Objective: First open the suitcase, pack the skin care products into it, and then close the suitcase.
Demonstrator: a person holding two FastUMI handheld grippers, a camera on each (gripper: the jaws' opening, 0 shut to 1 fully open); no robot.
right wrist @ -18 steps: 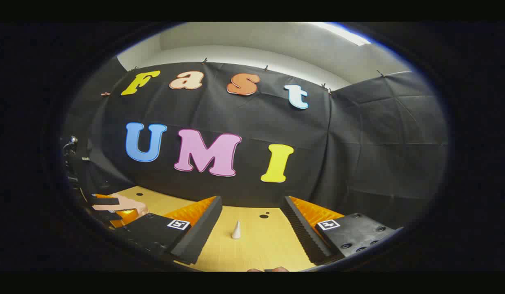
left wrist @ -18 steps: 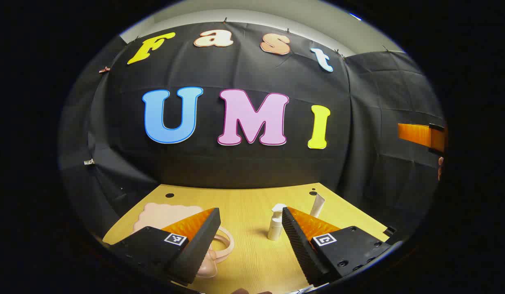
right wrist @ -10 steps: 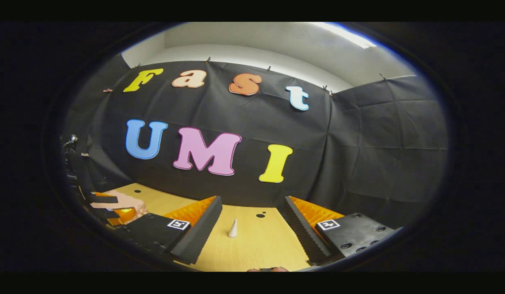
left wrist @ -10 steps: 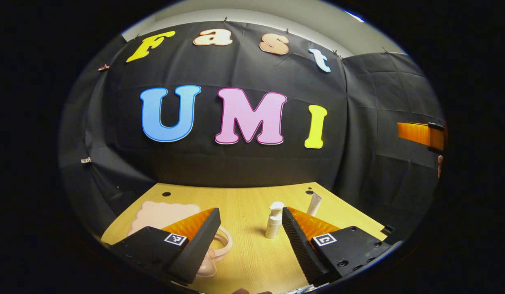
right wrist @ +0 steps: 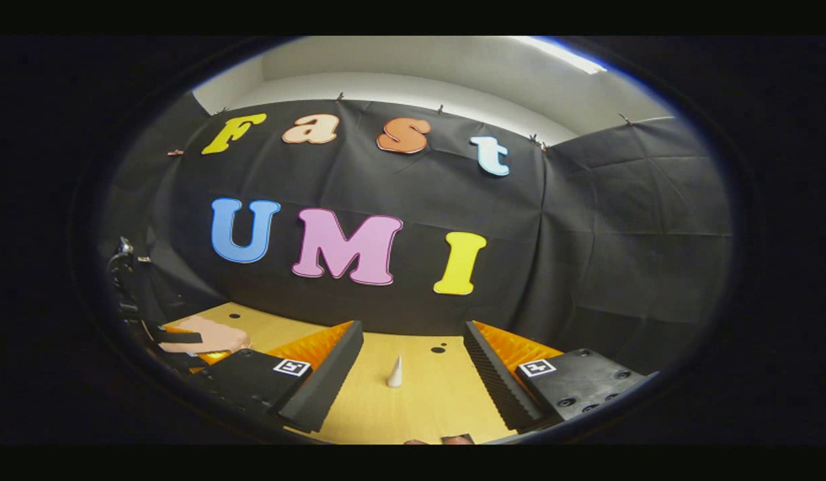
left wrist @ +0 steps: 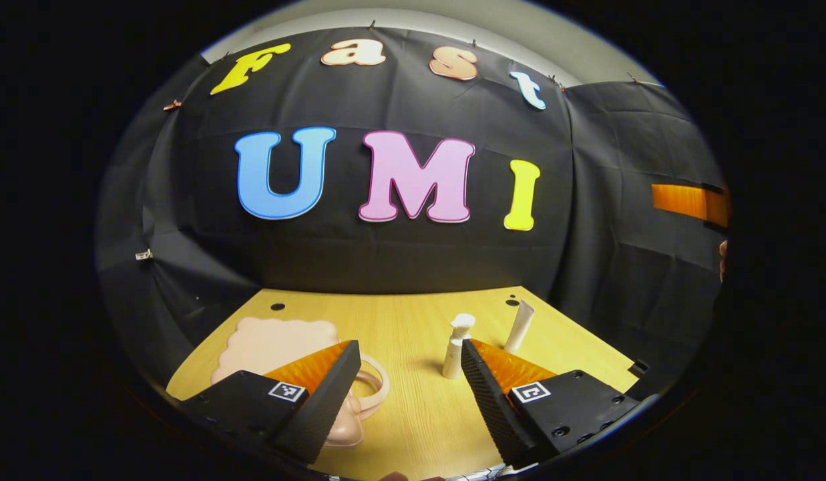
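- Left gripper view: the left gripper (left wrist: pixel 407 364) hangs above the light wooden table (left wrist: pixel 413 414), its fingers spread wide and holding nothing.
- A small pale pink suitcase with a scalloped edge and a loop handle (left wrist: pixel 272 342) lies flat and closed at the table's left, partly behind the left finger.
- A white pump bottle (left wrist: pixel 456 347) stands upright just beside the right finger's tip; a white squeeze tube (left wrist: pixel 519 326) stands tilted farther back, near it.
- Right gripper view: the right gripper (right wrist: pixel 413 357) is likewise wide apart and empty, with the white tube (right wrist: pixel 395 371) standing between its fingers, farther off on the table.
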